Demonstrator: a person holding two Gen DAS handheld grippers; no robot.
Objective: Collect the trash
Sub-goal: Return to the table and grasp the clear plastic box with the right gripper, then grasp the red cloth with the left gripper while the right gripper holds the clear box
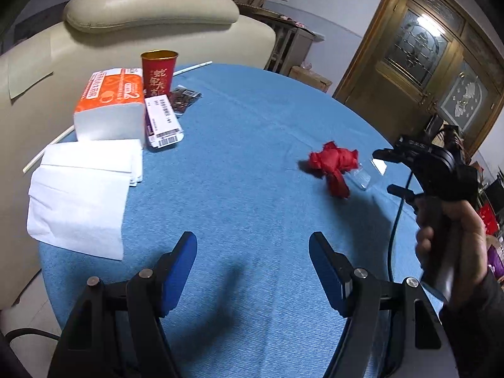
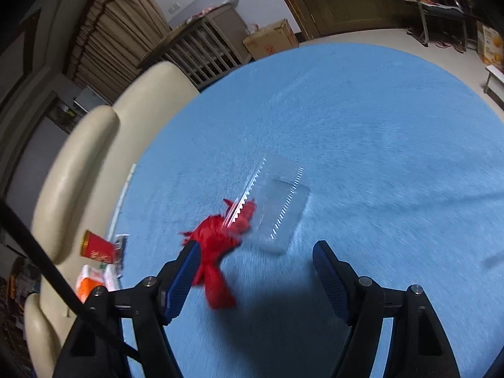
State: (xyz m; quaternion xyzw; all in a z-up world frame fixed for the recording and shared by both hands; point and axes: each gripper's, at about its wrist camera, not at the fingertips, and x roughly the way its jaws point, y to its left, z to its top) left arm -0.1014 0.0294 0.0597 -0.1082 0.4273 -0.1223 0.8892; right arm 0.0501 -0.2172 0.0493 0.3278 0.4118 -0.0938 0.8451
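A crumpled red plastic bag [image 1: 334, 165] lies on the blue round table [image 1: 252, 145], with a clear plastic wrapper [image 1: 362, 178] just beside it. My left gripper [image 1: 253, 245] is open and empty, low over the table's near part. My right gripper [image 1: 386, 173] shows at the right, hand-held, just right of the bag. In the right wrist view the right gripper [image 2: 256, 252] is open, with the red bag [image 2: 217, 252] by its left finger and the clear wrapper [image 2: 277, 208] just ahead.
At the table's left stand a red paper cup [image 1: 159, 71], an orange tissue pack [image 1: 108, 100], a small labelled box [image 1: 163, 121], a dark wrapper [image 1: 184, 97] and loose white tissues [image 1: 82, 189]. A cream sofa [image 1: 151, 25] lies behind the table.
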